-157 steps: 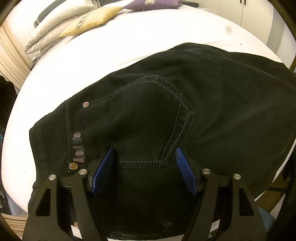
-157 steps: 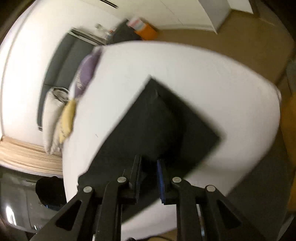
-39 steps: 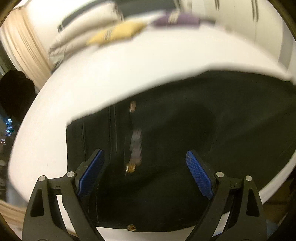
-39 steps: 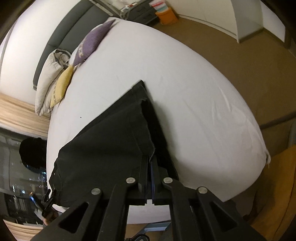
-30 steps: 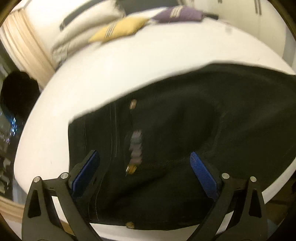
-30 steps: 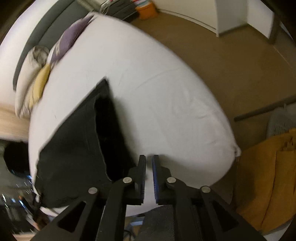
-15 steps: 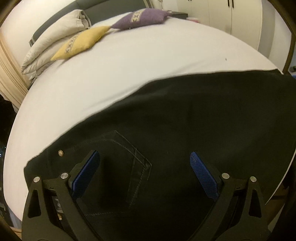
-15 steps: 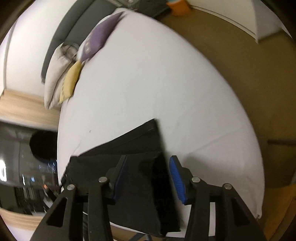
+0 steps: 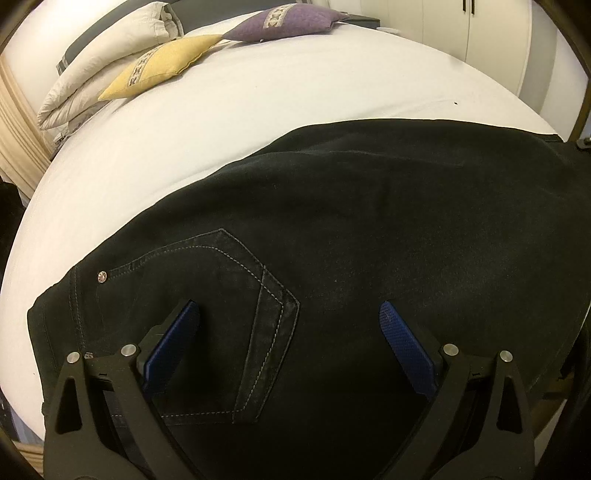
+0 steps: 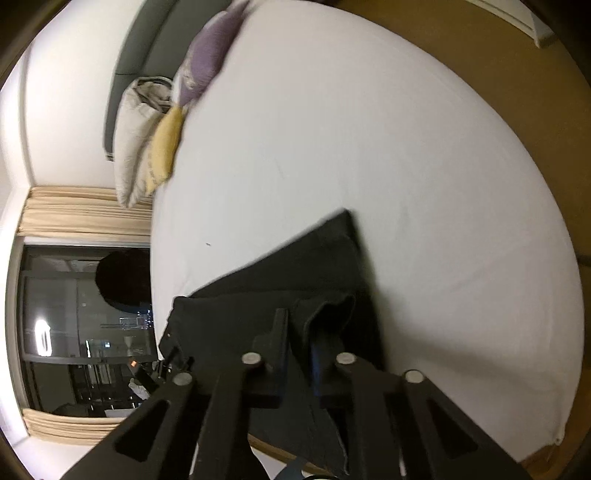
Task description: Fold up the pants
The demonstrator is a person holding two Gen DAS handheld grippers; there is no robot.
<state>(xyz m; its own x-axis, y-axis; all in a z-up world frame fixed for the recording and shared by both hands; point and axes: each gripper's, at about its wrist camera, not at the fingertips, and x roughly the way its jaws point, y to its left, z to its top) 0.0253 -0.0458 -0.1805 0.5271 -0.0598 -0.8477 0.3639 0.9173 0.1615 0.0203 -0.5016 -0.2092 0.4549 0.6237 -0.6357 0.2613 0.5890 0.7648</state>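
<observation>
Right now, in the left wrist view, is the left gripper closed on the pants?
No, the left gripper stands wide open above the black pants, pinching no cloth.

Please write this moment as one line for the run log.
left claw: open above pants | right claw: closing on pants fold | pants: flat on bed

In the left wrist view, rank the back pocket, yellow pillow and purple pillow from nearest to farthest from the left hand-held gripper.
1. back pocket: right at the left hand-held gripper, on the black pants.
2. yellow pillow: far upper left.
3. purple pillow: farthest, top centre.
</observation>
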